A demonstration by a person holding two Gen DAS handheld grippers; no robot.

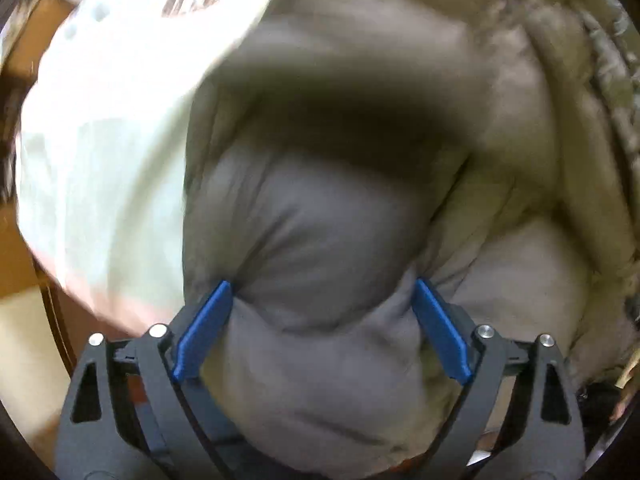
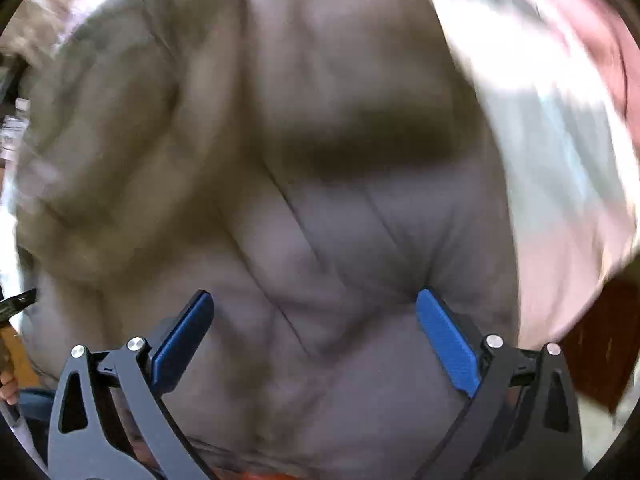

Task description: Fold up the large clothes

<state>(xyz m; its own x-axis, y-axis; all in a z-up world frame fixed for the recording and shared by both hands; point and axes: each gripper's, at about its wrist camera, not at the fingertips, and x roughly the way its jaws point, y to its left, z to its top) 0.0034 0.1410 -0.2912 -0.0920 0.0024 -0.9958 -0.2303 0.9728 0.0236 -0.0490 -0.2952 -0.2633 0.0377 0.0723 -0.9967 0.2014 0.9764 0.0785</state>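
A puffy grey-olive padded jacket (image 1: 360,160) fills the left wrist view and also fills the right wrist view (image 2: 260,140). My left gripper (image 1: 322,292) has its blue pads (image 1: 204,332) pressed into both sides of a thick roll of the jacket, so it is shut on that bulk. My right gripper (image 2: 314,300) has its blue pads (image 2: 448,344) spread wide, with jacket fabric bulging between them; the right pad dents the fabric, the left pad looks free of it. Both views are blurred by motion.
A white-and-pale-pink cloth (image 1: 100,140) lies under the jacket, also at the right of the right wrist view (image 2: 560,140). Brown wood (image 2: 600,340) shows at the lower right there. A fur-trimmed edge (image 1: 616,100) runs along the jacket's right side.
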